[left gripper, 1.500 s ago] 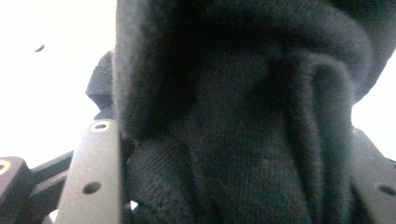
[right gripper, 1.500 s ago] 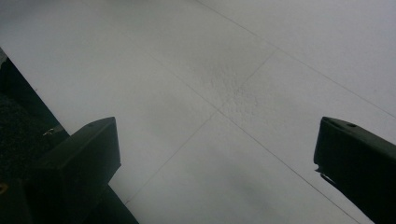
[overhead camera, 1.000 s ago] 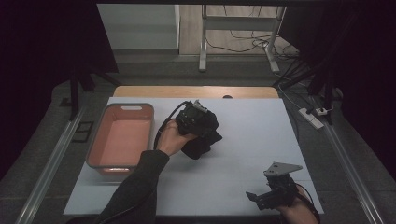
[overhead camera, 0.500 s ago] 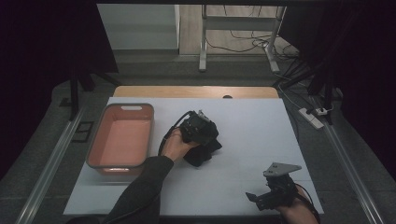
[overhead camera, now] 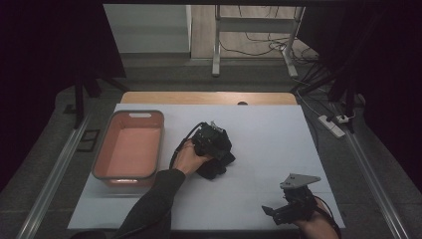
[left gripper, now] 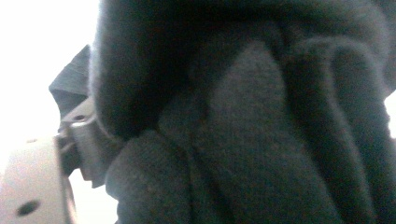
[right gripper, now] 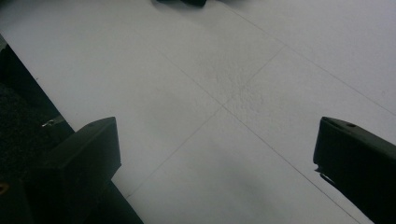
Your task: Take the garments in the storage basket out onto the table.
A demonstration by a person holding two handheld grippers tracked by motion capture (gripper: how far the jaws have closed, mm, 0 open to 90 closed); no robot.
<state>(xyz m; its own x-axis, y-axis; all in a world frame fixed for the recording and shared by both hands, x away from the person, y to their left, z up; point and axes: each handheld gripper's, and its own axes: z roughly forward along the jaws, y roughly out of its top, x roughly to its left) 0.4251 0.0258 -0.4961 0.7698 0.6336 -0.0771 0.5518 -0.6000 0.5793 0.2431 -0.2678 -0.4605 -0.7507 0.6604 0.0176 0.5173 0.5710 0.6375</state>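
Observation:
A dark knitted cloth (overhead camera: 213,172) lies bunched on the white sheet (overhead camera: 268,134) near the table's middle. My left gripper (overhead camera: 217,155) points down onto it, held by a hand that reaches in from the lower left. In the left gripper view the cloth (left gripper: 243,130) sits right against the camera and hides the jaws, apart from a grey metal part at the left edge. The jaws have just been opening, with the cloth still between them. My right gripper (overhead camera: 274,214) rests open near the front right corner. In the right gripper view its jaws (right gripper: 215,154) stand wide apart over bare sheet.
A pink tray (overhead camera: 128,149) with a grey rim stands on the left side of the sheet, with nothing visible in it. A wooden table edge (overhead camera: 209,98) runs along the back. Metal rails flank the table, and a power strip (overhead camera: 334,125) lies at the right.
My left hand has come down and a little nearer with the cloth, which now rests on the sheet. The right gripper has not moved.

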